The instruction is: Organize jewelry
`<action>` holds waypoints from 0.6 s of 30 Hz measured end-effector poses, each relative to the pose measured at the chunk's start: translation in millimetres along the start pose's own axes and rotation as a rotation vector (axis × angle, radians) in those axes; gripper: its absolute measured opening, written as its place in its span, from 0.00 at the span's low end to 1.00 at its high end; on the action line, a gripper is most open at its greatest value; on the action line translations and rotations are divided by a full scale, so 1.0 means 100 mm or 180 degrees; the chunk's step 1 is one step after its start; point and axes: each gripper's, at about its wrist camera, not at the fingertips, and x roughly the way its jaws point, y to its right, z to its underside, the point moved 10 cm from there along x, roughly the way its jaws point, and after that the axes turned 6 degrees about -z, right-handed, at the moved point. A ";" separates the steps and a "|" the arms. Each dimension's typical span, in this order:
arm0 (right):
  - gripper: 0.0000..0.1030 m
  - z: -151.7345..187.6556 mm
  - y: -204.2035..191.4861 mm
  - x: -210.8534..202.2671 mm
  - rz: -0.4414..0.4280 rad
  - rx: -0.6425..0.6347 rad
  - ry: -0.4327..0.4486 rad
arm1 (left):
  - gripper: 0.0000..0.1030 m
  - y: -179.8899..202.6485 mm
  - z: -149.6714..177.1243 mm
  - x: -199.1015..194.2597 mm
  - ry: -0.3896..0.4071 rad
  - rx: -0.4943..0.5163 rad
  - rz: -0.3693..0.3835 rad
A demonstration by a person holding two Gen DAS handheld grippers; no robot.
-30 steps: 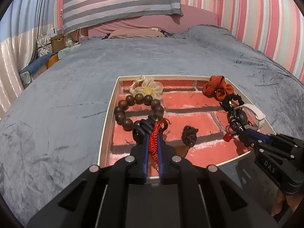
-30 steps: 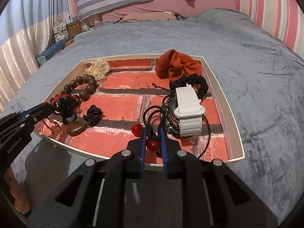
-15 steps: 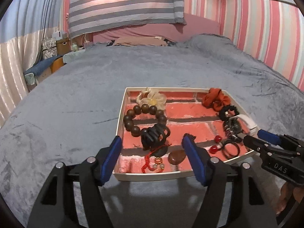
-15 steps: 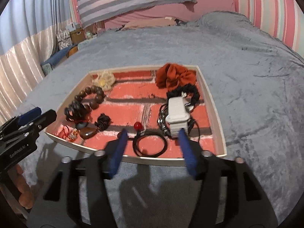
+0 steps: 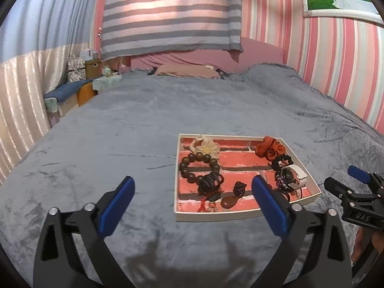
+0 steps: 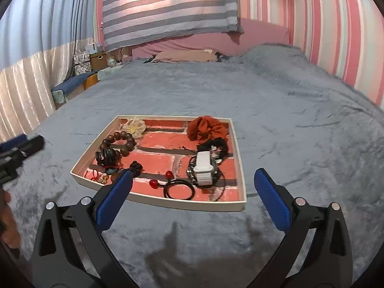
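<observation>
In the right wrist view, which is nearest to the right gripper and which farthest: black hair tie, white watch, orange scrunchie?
From the right gripper:
1. Black hair tie, at the tray's near edge.
2. White watch, mid-right.
3. Orange scrunchie, far right corner.

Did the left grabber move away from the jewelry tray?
Yes. The left gripper has backed away from the tray, which now looks smaller and farther off; its jaws are opening, with nothing between them.

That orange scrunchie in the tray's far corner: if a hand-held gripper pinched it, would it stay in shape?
Probably not. The orange scrunchie is gathered fabric lying in loose folds, so it would likely squash and droop. It looks light and unlikely to roll or break. It touches the black scrunchie, which might get nudged.
</observation>
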 end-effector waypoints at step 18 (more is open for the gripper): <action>0.96 0.60 -0.18 -1.29 0.0358 -0.0096 0.0354 | 0.96 -0.07 0.73 -1.22 0.0170 0.0078 -0.0295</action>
